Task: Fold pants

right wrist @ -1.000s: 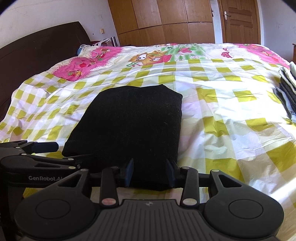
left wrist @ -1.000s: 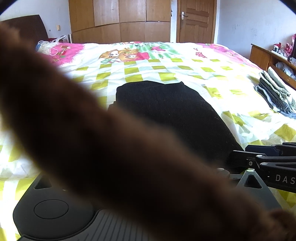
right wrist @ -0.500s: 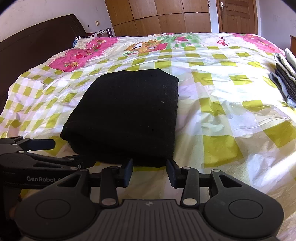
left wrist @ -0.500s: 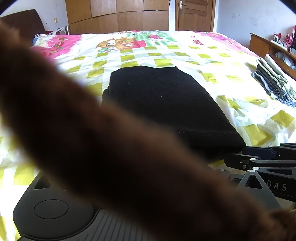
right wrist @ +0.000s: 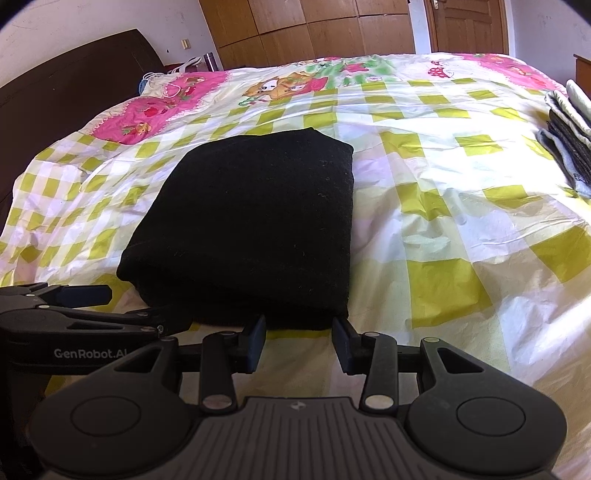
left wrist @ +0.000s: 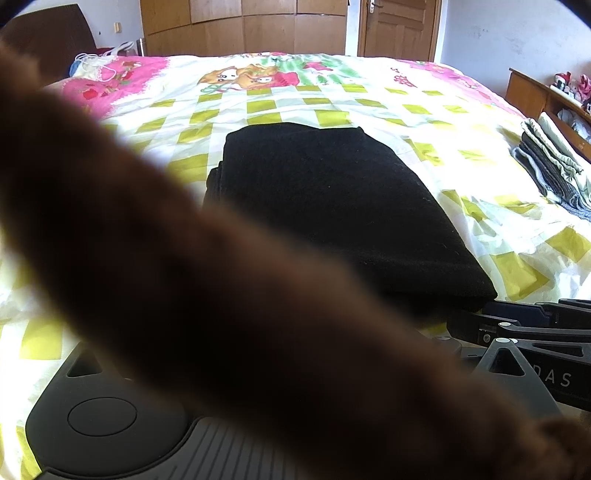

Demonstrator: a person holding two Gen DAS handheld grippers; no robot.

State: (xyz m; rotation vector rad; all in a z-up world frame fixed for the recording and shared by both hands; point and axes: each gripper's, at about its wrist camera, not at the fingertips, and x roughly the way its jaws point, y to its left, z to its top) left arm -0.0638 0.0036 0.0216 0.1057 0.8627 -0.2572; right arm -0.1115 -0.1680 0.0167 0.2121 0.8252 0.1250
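The black pants [right wrist: 251, 221] lie folded into a thick rectangle on the checked bedspread [right wrist: 461, 221]. In the right wrist view, my right gripper [right wrist: 299, 341] is open, its fingertips just short of the pants' near edge and holding nothing. My left gripper [right wrist: 147, 308] sits at the pants' near left corner, its two fingers apart. In the left wrist view the pants [left wrist: 332, 206] fill the middle. A blurred brown fuzzy thing [left wrist: 184, 277] hides the left gripper's own fingers. The right gripper [left wrist: 469, 317] shows at the lower right.
A stack of folded grey and pale clothes [right wrist: 569, 136] rests on the bed's right side. It also shows in the left wrist view as a clothes stack [left wrist: 554, 170]. A dark headboard [right wrist: 55, 92] stands at the left, with wooden wardrobes [right wrist: 314, 29] behind the bed.
Both grippers have drawn back toward the bed's near edge. The right gripper's fingers stood around the pants' near edge; now they sit just short of it. The pants lie still.
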